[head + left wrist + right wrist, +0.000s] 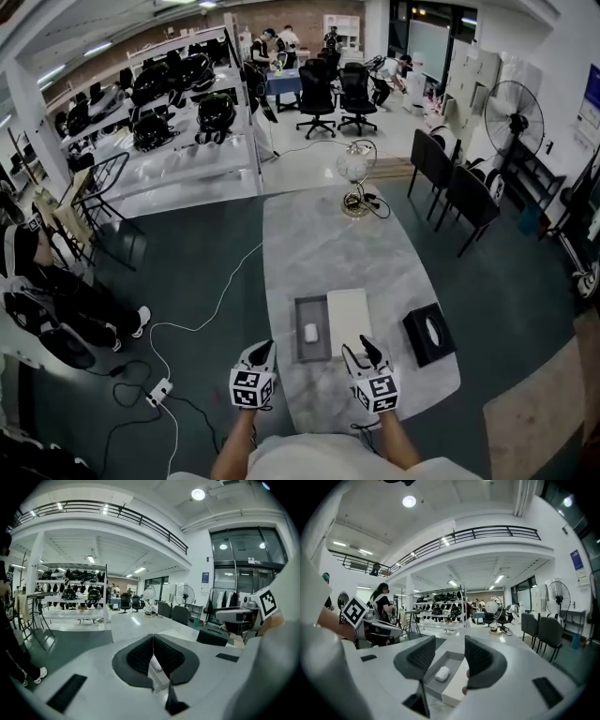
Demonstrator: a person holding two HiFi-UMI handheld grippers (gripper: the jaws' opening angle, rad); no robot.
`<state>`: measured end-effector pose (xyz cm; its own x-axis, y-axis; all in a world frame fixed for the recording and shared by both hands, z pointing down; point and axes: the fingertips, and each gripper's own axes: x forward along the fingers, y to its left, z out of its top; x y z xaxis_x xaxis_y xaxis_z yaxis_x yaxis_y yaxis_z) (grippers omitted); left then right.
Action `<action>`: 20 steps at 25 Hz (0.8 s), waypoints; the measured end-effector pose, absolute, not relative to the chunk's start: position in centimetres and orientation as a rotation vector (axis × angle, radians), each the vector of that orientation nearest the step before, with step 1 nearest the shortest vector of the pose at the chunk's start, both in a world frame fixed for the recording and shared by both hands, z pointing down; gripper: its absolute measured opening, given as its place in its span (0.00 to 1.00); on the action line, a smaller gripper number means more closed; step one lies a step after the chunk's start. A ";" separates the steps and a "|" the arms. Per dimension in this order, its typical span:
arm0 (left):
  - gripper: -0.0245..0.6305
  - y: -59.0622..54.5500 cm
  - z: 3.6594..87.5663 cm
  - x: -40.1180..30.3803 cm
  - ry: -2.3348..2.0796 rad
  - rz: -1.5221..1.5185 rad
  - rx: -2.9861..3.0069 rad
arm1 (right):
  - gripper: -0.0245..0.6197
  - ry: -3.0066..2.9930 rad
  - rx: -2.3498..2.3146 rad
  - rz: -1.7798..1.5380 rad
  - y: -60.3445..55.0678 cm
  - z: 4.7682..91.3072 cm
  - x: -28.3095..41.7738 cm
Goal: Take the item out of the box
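Note:
A shallow grey box (302, 312) lies open on the marble table (309, 244), with a small white item (310, 332) inside it. The box's white lid (348, 322) lies flat against its right side. My left gripper (260, 357) hovers near the box's front left corner, its jaws shut with nothing held; in the left gripper view (153, 639) the tips touch. My right gripper (366, 354) sits just before the lid's front edge and is open. The right gripper view (450, 644) looks between the jaws at the box (452, 659) and the white item (442, 673), a short way ahead.
A black tissue box (428, 334) stands to the right of the lid. A globe lamp (356, 178) with a cord stands at the table's far end. Black chairs (464, 192) are off to the right. A person (37, 300) is at the left, with cables on the floor.

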<state>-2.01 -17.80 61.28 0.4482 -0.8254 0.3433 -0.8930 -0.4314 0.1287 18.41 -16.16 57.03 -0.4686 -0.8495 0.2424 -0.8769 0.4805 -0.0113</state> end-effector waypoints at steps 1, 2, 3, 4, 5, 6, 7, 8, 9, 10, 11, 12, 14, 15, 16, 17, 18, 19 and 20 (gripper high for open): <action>0.06 -17.9 61.3 -1.7 -1.484 0.334 2.406 | 0.32 -2.529 1.482 0.198 -16.4 57.1 18.8; 0.06 -17.9 61.3 -1.4 -1.492 0.337 2.401 | 0.32 -2.536 1.473 0.198 -16.6 57.1 19.1; 0.06 -18.0 61.4 -1.2 -1.501 0.341 2.397 | 0.32 -2.544 1.466 0.196 -16.8 57.2 19.4; 0.06 -18.0 61.5 -1.1 -1.509 0.347 2.392 | 0.32 -2.551 1.460 0.194 -17.1 57.3 19.6; 0.06 -18.0 61.6 -1.0 -1.516 0.354 2.387 | 0.32 -2.557 1.455 0.194 -17.3 57.3 19.8; 0.06 -18.1 61.7 -1.0 -1.522 0.363 2.382 | 0.32 -2.561 1.452 0.195 -17.6 57.4 19.9; 0.06 -18.1 61.9 -1.1 -1.527 0.370 2.377 | 0.32 -2.564 1.450 0.198 -17.9 57.4 20.0; 0.06 -18.2 61.9 -1.2 -1.532 0.376 2.372 | 0.32 -2.567 1.448 0.201 -18.2 57.5 20.1; 0.06 -18.3 62.0 -1.3 -1.538 0.381 2.366 | 0.32 -2.570 1.444 0.203 -18.5 57.5 20.1; 0.06 -18.3 62.1 -1.4 -1.544 0.386 2.359 | 0.32 -2.573 1.438 0.205 -18.7 57.6 20.1; 0.06 -18.3 62.2 -1.4 -1.548 0.391 2.352 | 0.32 -2.577 1.429 0.207 -18.8 57.7 20.0; 0.06 -18.2 62.4 -1.5 -1.550 0.396 2.348 | 0.32 -2.580 1.422 0.207 -18.9 57.8 20.0; 0.06 -18.4 62.8 -1.4 -1.547 0.407 2.345 | 0.32 -2.584 1.413 0.207 -19.1 58.1 19.9; 0.06 -18.5 63.0 -1.3 -1.544 0.411 2.345 | 0.32 -2.583 1.410 0.208 -19.3 58.3 19.8; 0.06 -18.7 63.2 -1.3 -1.541 0.414 2.344 | 0.32 -2.582 1.408 0.209 -19.6 58.4 19.7; 0.06 -18.9 63.3 -1.4 -1.537 0.417 2.345 | 0.32 -2.581 1.406 0.209 -19.8 58.4 19.5; 0.06 -19.1 63.4 -1.6 -1.532 0.420 2.345 | 0.32 -2.580 1.405 0.209 -20.0 58.4 19.3; 0.06 -19.4 63.5 -1.7 -1.527 0.421 2.347 | 0.32 -2.577 1.404 0.209 -20.2 58.4 19.2; 0.06 -19.6 63.5 -1.8 -1.521 0.420 2.350 | 0.32 -2.573 1.405 0.209 -20.4 58.3 19.0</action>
